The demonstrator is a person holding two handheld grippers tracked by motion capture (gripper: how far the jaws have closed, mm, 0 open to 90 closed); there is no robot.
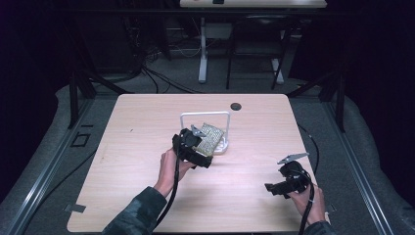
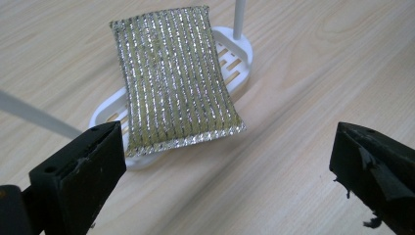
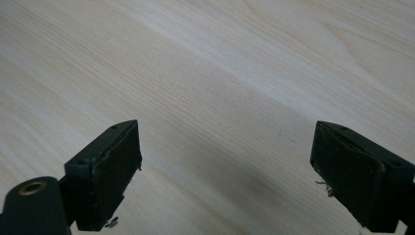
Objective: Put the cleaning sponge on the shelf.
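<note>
A glittery yellow-and-silver scouring sponge lies flat on a white slotted rack that has a white wire frame, near the middle of the wooden table. My left gripper is held just short of the sponge's near edge. Its jaws stand wide open with only bare table between them, and the pads do not touch the sponge. My right gripper hovers low over bare wood at the front right, open with nothing between its jaws.
A dark round hole sits in the tabletop behind the rack. A thin white rod of the rack's frame crosses in front of the left jaw. Beyond the table are a dark floor, cables and a desk's legs.
</note>
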